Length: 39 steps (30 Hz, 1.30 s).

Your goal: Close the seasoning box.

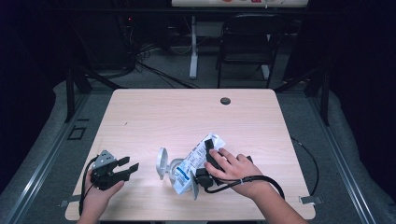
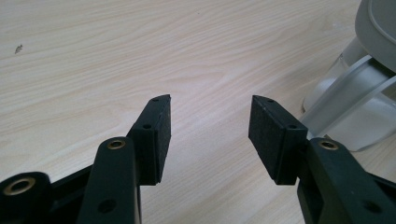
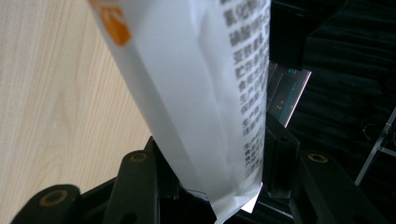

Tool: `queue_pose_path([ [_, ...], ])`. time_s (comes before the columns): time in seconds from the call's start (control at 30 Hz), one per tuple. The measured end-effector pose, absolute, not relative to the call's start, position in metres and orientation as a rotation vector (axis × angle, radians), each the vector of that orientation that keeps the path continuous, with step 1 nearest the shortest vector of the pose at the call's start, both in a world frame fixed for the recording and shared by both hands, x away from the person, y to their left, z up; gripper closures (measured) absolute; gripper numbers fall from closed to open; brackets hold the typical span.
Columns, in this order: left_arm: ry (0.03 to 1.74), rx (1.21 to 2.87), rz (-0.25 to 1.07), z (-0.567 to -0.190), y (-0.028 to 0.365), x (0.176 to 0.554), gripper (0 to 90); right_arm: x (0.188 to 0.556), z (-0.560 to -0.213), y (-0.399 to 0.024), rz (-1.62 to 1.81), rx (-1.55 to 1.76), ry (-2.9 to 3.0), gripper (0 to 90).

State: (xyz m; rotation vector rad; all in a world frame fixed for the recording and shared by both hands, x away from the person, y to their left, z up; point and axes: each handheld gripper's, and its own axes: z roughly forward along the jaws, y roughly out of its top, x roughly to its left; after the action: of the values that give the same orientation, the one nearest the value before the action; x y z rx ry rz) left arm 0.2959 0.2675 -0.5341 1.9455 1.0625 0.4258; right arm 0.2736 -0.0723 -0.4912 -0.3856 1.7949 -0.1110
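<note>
White plastic with dark print, the pouch [image 1: 198, 158] lies slanted near the front middle of the pale wooden table [image 1: 187, 112], its lower end over a clear container [image 1: 176, 170] whose grey lid [image 1: 161, 162] stands swung open to the left. The right gripper [image 1: 208, 161] lies across the pouch under the person's right hand [image 1: 233, 169]; in the right gripper view the pouch [image 3: 196, 93] runs up between the 2 black jaws, which stand partly apart and appear to close on its sides, so the bag looks held. The left gripper [image 1: 130, 167] rests low on the table, well to the left of the container, in the left hand [image 1: 100, 191]. In the left gripper view its 2 jaws stand wide apart with only bare wood between them, and the container [image 2: 359, 107] sits just off to the right.
</note>
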Motion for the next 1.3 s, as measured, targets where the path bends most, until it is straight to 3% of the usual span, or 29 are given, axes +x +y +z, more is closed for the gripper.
queue_pose_path([
  [1.3,1.068,1.945,0.427,-0.5341,0.2681,0.2960,49.5,0.2685,-0.4937,-0.0707,-0.122,-0.452,1.761,64.7],
])
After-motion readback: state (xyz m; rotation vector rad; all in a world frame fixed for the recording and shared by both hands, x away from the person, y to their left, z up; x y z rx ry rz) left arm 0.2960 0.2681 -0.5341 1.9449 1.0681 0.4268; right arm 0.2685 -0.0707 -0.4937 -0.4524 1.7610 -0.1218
